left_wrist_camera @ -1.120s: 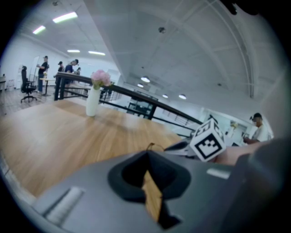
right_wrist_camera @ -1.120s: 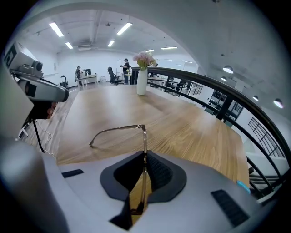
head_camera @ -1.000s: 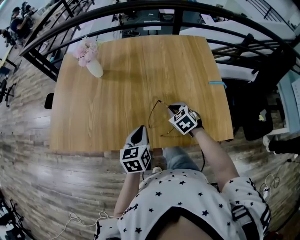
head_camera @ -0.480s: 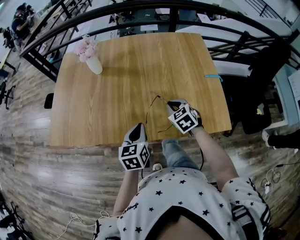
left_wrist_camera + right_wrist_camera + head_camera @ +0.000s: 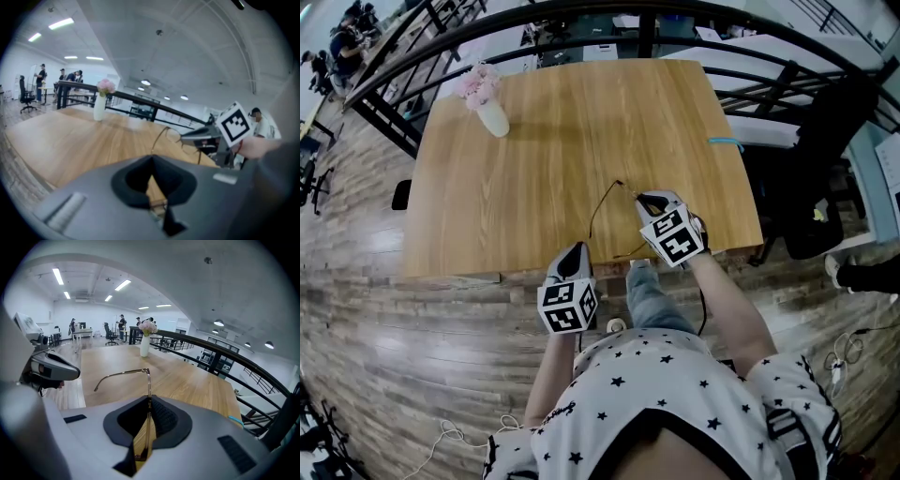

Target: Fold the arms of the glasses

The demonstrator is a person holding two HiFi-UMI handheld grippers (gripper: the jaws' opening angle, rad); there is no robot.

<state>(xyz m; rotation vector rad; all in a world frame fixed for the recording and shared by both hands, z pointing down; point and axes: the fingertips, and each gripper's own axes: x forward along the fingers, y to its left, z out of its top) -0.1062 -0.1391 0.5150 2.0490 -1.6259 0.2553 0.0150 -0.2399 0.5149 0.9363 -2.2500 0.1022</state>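
The glasses (image 5: pixel 123 374) are clamped by the front frame between the fingers (image 5: pixel 165 420) of the right gripper (image 5: pixel 149 405) and are held over the near part of the bench (image 5: pixel 534 141). The frame's long axis is laid along the line in which the right gripper points, away from the person. From the far hinge one arm is swung out crosswise to the left, with its tip aimed toward the left gripper (image 5: pixel 575 253). That open arm is judged to be the part to be folded next, and the left gripper is the nearer to it, close to the tip but apart from it. The left fingers (image 5: pixel 133 180) are pressed together with nothing between them. Both grippers are tilted forward and downward.
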